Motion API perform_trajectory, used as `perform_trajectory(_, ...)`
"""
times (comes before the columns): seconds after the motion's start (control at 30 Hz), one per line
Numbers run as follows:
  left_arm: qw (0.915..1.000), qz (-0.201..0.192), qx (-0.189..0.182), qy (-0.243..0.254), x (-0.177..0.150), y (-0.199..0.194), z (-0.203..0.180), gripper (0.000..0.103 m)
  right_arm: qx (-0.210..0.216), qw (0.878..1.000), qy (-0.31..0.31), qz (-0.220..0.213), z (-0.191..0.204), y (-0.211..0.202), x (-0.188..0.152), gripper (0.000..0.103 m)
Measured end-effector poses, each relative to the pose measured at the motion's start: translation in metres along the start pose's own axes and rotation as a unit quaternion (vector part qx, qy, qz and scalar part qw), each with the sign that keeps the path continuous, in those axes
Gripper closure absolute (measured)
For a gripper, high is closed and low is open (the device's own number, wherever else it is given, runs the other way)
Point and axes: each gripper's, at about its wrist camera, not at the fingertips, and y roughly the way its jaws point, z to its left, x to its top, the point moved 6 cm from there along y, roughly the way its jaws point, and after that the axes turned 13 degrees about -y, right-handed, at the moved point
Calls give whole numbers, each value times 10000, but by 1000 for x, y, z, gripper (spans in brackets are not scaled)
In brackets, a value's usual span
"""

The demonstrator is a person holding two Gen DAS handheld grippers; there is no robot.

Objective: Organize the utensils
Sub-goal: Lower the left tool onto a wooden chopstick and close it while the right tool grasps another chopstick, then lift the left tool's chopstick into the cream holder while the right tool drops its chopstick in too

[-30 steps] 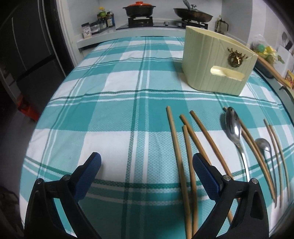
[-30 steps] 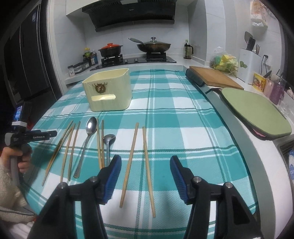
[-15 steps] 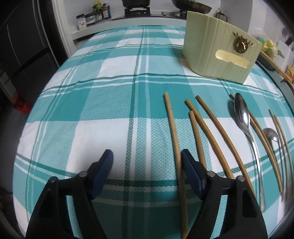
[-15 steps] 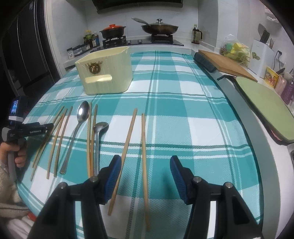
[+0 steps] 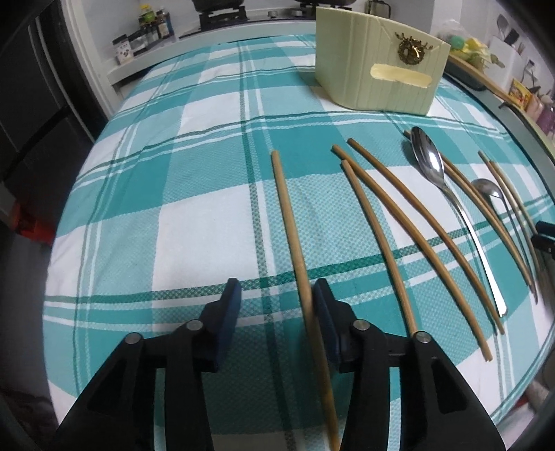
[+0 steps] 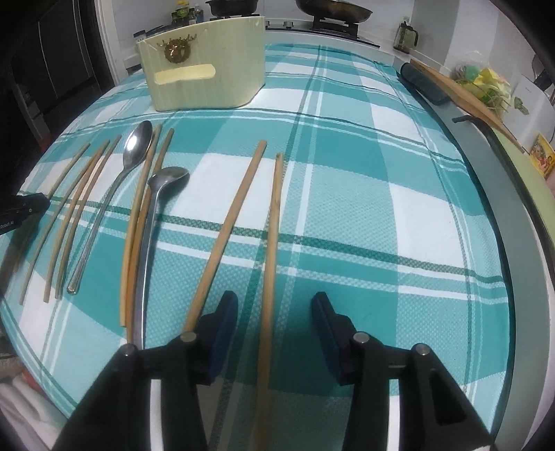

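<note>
Several bamboo chopsticks and two steel spoons lie on the teal checked tablecloth (image 5: 194, 222) in front of a cream utensil holder (image 5: 374, 69), which is also in the right wrist view (image 6: 204, 66). My left gripper (image 5: 275, 301) hangs low over the cloth, its jaws closing. The leftmost chopstick (image 5: 288, 222) runs between them, close against the right pad (image 5: 321, 305). My right gripper (image 6: 274, 312) is also closing, with the rightmost chopstick (image 6: 272, 236) lying between its pads, touching neither. A second chopstick (image 6: 229, 225) passes outside its left finger. The large spoon (image 6: 137, 145) and small spoon (image 6: 168, 177) lie further left.
A stove with pots (image 6: 329, 10) stands behind the holder. A wooden cutting board (image 6: 464, 93) and a green mat (image 6: 520, 180) border the table's right side. The cloth's near edge falls just below both grippers. Dark cabinets (image 5: 31, 104) stand to the left.
My left gripper shifted right and its jaws narrowed a lot, bringing the leftmost chopstick between them. My right gripper sank toward the cloth and narrowed slightly around the rightmost chopstick.
</note>
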Motion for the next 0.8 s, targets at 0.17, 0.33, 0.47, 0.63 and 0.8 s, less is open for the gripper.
perform_trajectory(0.17,9996,207,-171,56,13,10,-2,51,210,9995,-171,188,-2,2,4,57)
perform_trajectory(0.33,9984,462,-234,218,34,24,-13,52,322,9979,-436,349,-5,10,18,58)
perform_trajectory(0.47,9970,631,-229,380,52,34,-25,67,392,9970,-569,361,-10,24,47,71)
perform_trajectory(0.63,9964,658,-153,512,64,40,-39,97,400,9978,-352,407,-27,49,92,95)
perform_trajectory(0.8,9987,207,-309,344,73,12,-42,98,616,9976,108,287,-39,55,110,96)
